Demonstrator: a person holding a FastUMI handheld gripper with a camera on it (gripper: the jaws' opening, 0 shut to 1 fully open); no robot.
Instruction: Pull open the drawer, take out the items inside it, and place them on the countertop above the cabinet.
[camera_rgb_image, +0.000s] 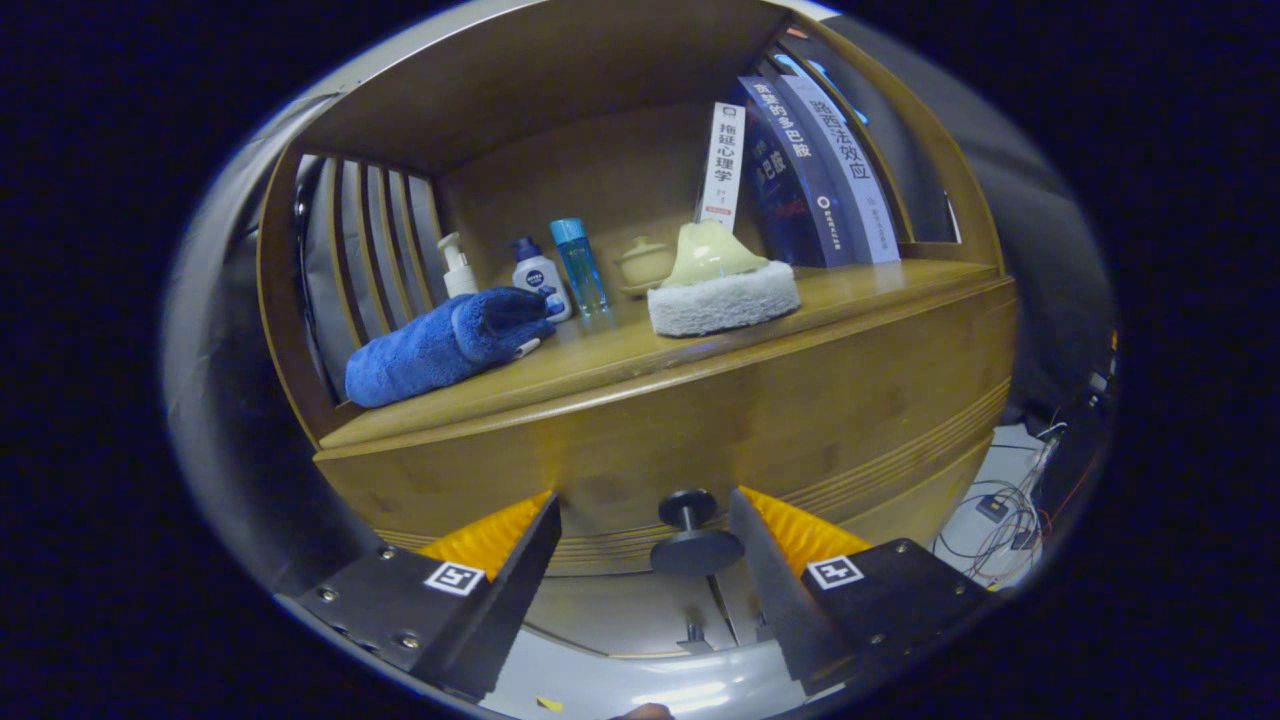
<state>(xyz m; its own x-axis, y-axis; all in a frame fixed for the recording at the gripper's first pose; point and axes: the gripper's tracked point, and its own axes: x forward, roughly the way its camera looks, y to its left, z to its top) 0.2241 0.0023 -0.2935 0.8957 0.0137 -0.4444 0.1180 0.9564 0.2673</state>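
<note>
The drawer (700, 440) is closed, its wooden front flush under the front edge of the worktop (860, 285). Its dark round knob (693, 530) juts out low on the front and sits in the gap between the two fingers of the claw (645, 520), which is spread wide and pinching nothing; neither finger touches the knob.

On the worktop above, a rolled blue towel (440, 345) lies near the left front corner. Behind it, toward the back edge, stand a white pump bottle (457, 268), a small white bottle with a dark cap (538, 280) and a clear blue bottle (580, 265), close together in a row. A white scrubbing sponge with a pale green handle (720, 285) sits near the middle of the front edge (a small lidded ceramic pot (643, 262) is just behind it). Several books (800, 170) stand leaning at the right back corner.
</note>
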